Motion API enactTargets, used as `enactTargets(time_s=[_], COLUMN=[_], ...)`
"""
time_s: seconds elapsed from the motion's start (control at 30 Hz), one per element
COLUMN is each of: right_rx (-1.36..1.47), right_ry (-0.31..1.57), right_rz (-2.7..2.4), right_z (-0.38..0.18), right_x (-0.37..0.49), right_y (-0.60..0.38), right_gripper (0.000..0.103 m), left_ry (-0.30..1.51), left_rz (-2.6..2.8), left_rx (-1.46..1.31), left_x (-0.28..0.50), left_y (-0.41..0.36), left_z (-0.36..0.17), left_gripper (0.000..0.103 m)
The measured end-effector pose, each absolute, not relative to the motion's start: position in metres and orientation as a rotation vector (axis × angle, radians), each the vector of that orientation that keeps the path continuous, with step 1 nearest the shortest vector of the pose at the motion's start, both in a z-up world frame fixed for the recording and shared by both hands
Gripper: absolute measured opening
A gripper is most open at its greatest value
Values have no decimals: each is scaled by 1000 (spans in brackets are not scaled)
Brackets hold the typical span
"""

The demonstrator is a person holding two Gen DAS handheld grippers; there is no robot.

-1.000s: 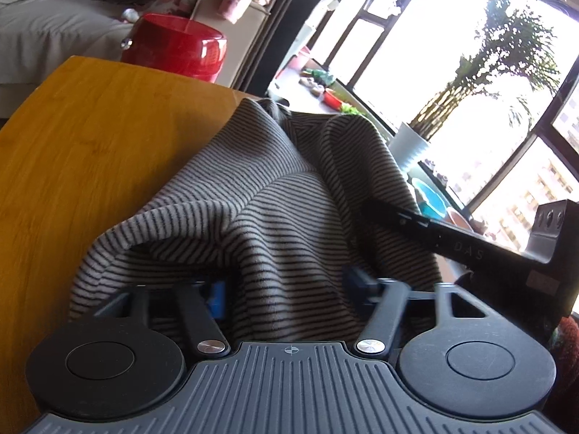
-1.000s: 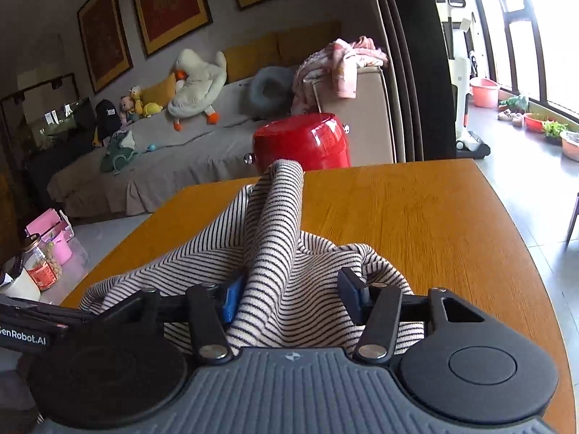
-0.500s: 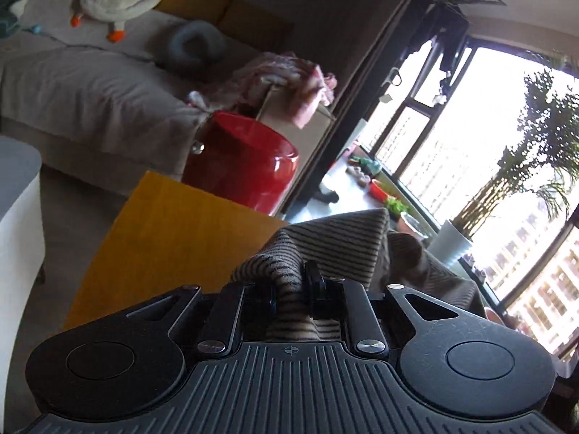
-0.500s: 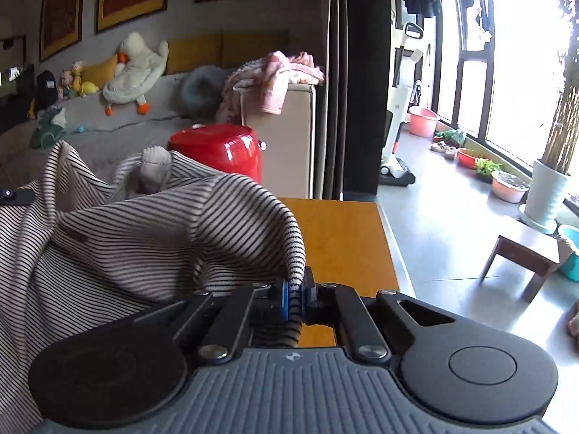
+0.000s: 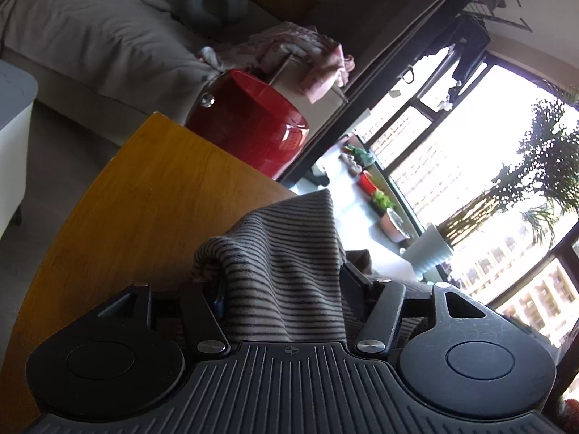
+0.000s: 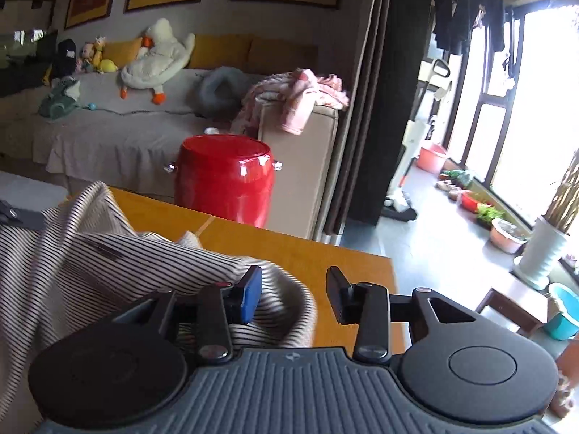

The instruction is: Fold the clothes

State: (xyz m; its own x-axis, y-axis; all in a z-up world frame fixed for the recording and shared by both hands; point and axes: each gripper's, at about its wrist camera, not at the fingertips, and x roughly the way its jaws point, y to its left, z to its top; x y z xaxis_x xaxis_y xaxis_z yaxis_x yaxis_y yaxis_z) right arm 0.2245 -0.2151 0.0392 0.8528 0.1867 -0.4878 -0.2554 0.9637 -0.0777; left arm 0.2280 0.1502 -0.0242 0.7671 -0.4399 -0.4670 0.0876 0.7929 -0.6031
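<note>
A grey and black striped garment (image 5: 286, 256) lies bunched over the near part of the wooden table (image 5: 152, 199). My left gripper (image 5: 286, 282) is open, its jaws spread wide with a fold of the striped cloth lying loosely between them. In the right wrist view the same garment (image 6: 108, 267) spreads to the left and curls under the left finger. My right gripper (image 6: 293, 291) is open too, with cloth resting against its blue-padded left finger (image 6: 249, 291) and bare table in the gap.
A red drum-shaped stool (image 6: 224, 179) stands just past the table's far edge, with a grey sofa (image 6: 119, 126) and a pink cloth pile (image 6: 296, 90) behind. Floor with pots and a white planter (image 6: 542, 249) lies to the right by the windows.
Both grippers were shut on the striped garment half a second ago; both have opened and let it go. The cloth has dropped lower onto the table.
</note>
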Motion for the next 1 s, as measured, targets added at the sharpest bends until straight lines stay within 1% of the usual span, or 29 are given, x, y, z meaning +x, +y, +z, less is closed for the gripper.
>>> enactTargets(time_s=[0.1, 0.23, 0.3, 0.4, 0.67, 0.73, 0.83, 0.87, 0.97, 1.0], right_rx=[-59, -121, -118, -79, -120, -152, -173, -173, -183, -197], right_ry=[605, 715, 715, 740, 794, 802, 808, 811, 822, 824], right_rz=[401, 450, 451, 465, 509, 507, 498, 493, 467, 461], right_z=[27, -12, -20, -19, -13, -12, -10, -10, -7, -7], right_x=[216, 208, 203, 198, 148, 138, 133, 134, 141, 144], right_y=[-196, -174, -174, -180, -196, -198, -200, -199, -193, -189], right_gripper=[39, 39, 39, 39, 39, 39, 39, 39, 40, 40], left_ry=[659, 667, 666, 677, 712, 721, 655, 626, 563, 560], left_rz=[-328, -329, -330, -340, -371, -390, -391, -391, -394, -389], left_rx=[-598, -565, -528, -493, -414, -406, -399, -397, -397, -401], left_x=[222, 218, 212, 191, 130, 112, 95, 93, 106, 113], left_y=[140, 133, 129, 125, 116, 115, 119, 121, 122, 119], left_z=[-33, -45, -44, -43, -39, -35, -19, -12, 2, 3], left_gripper=[71, 72, 72, 72, 73, 75, 76, 78, 87, 87])
